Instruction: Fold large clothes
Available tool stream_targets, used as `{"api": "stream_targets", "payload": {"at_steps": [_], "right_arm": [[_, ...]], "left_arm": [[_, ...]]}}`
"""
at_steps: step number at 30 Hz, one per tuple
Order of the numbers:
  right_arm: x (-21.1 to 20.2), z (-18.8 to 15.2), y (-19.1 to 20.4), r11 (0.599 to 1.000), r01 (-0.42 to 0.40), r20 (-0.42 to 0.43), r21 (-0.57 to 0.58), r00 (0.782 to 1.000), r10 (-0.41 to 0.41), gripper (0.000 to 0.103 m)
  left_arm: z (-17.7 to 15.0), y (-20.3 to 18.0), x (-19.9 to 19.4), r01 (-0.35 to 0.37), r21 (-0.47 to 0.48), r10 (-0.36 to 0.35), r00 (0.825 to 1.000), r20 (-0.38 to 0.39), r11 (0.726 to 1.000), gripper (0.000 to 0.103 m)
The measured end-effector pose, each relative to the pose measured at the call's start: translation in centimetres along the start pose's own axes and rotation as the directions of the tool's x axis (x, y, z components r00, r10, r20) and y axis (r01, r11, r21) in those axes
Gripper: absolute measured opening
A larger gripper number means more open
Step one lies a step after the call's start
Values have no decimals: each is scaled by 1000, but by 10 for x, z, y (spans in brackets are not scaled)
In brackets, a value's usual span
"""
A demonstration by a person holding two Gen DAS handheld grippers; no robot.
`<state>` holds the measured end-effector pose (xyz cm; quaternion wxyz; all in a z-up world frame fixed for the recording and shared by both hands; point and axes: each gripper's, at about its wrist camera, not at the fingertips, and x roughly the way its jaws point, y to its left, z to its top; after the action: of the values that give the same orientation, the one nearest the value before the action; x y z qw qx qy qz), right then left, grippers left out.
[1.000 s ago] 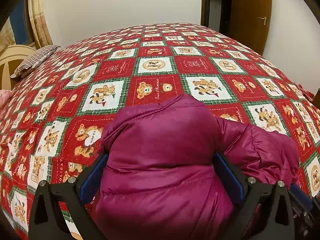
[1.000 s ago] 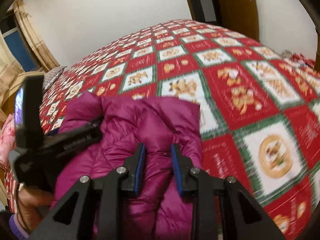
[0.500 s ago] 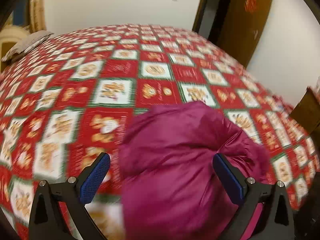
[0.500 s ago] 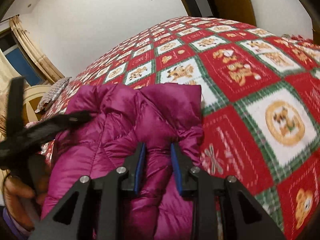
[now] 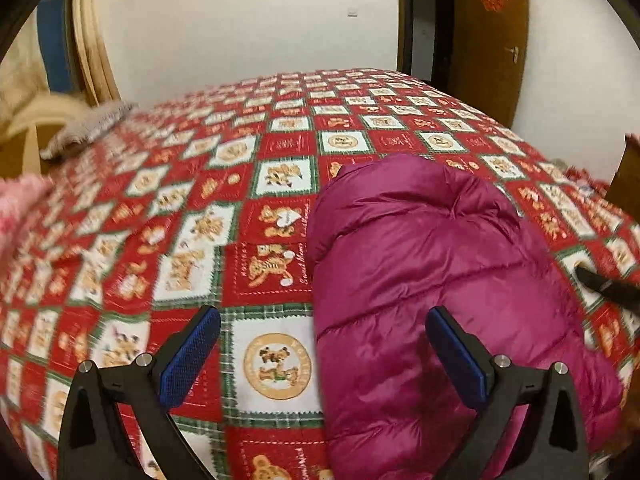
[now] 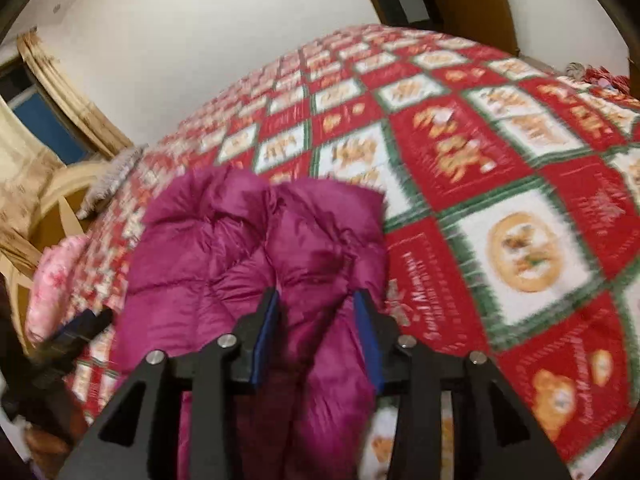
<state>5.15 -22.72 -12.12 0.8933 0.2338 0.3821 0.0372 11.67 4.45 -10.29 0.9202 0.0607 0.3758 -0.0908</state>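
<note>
Garment: a magenta puffer jacket [image 5: 432, 264], folded into a thick bundle, lies on the bed [image 5: 276, 360] with its red teddy-bear quilt.
Long axis: the bundle runs away from both cameras, toward the far wall.
Left claw [image 5: 320, 356]: released, spread wide, holding nothing; its right pad overlaps the jacket's near left part, while its left pad hangs over bare quilt.
Right claw [image 6: 316, 336]: jaws opening; a ridge of jacket lies between the blue pads, which no longer appear to pinch it.
Nearer hand: the right claw sits directly over the bundle; the left is off toward its left edge.
Edges: the jacket's left side is a straight folded edge; its far end is rounded.
Open room: wide bare quilt left, right and beyond; a pillow [image 5: 86, 128] lies well apart at far left.
</note>
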Motion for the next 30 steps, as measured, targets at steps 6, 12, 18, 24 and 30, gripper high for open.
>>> {"api": "stream_targets", "payload": {"at_steps": [6,12,18,24,30], "right_arm": [[-27,-7,43,987,-69,-16,-144,998,67,44],[5,-47,42,989,-35,-87,-141,996,23,44],[12,-56,29,995,-45,-88,-93,995,37,45],[1,-51,28,996,-54,-97,-77,994,47,61],[-32,-39,14,993,-118,7,-13,993,119,85]], "left_arm": [[-2,-11,-6,-22,46,22,1000,-3,999,102],[-8,-21,-8,-50,77,51,999,-5,996,102],[-11,-27,-3,-54,66,55,998,-18,996,102],[-23,-7,-9,156,-27,-157,987,-18,987,102],[-28,34,-5,231,-227,-236,972,9,946,102]]}}
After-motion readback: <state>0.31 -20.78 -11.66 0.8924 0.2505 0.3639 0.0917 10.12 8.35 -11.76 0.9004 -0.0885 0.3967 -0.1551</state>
